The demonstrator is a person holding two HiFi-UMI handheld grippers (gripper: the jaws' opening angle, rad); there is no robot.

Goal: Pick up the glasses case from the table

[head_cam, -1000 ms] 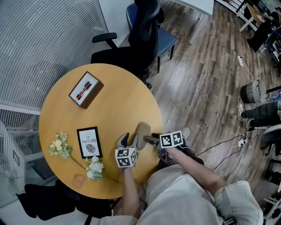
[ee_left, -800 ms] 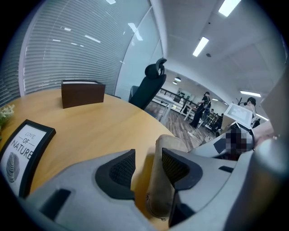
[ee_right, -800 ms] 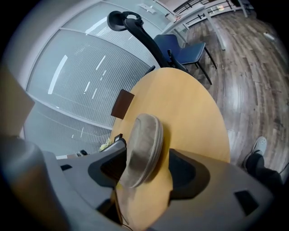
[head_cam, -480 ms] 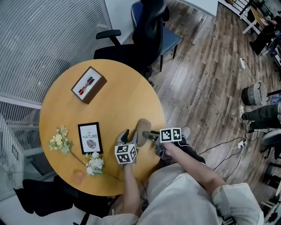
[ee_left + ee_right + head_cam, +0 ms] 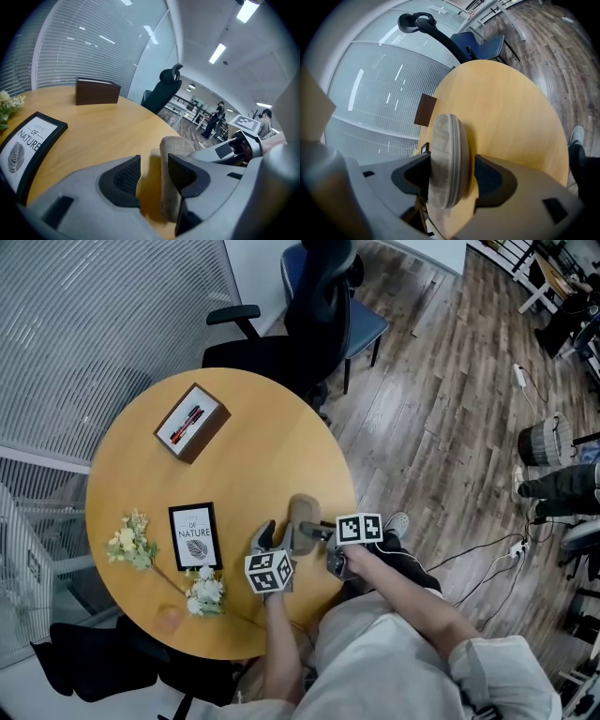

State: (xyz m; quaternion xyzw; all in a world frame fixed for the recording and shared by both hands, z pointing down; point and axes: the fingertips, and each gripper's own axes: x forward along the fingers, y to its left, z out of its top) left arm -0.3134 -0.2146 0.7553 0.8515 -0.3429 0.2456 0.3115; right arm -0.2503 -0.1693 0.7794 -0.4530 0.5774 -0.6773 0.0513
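Black frame [image 5: 33, 140] — "LOVE OF NATURE"

glasses case [image 5: 303, 519] grey-beige | table [image 5: 253, 456] honey-yellow wood | box [image 5: 191, 422] dark brown | picture frame [image 5: 195, 535] black | flowers [image 5: 203, 590] cream

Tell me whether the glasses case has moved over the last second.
Yes, slightly: in the head view the glasses case has shifted a little toward the picture frame.

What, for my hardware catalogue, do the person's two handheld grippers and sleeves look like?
The left gripper and right gripper are light grey moulded plastic, their tongs lined with black textured pads. Each carries a white cube printed with black square markers. No cables show. The person wears a beige top, its right sleeve pushed up.
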